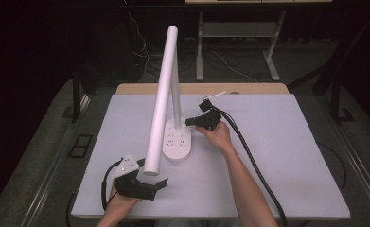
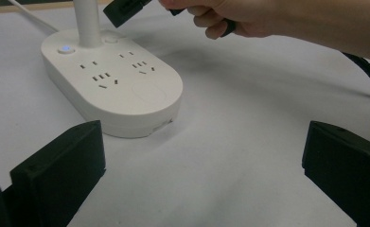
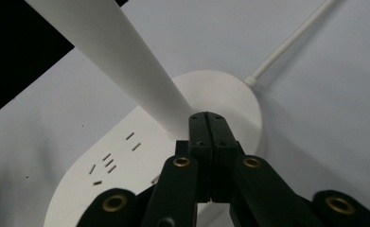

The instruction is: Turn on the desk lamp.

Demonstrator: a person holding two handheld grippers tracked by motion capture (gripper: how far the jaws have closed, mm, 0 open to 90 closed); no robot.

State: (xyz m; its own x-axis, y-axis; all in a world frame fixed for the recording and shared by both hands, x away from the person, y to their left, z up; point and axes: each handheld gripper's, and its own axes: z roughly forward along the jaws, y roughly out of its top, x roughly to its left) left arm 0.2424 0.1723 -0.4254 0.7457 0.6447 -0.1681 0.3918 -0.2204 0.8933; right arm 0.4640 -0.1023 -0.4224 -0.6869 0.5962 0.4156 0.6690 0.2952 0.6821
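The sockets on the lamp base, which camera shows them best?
The left gripper view: the lamp base lies near and unobstructed, both socket groups sharp beside the lit button. The high view shows them small and distant. The right gripper view catches one group at a slant, behind its shut fingers.

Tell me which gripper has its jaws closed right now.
The right gripper, up against the lamp at its pole: its jaws are pressed together with nothing between them. The left gripper, near the table's front edge, has its jaws spread wide.
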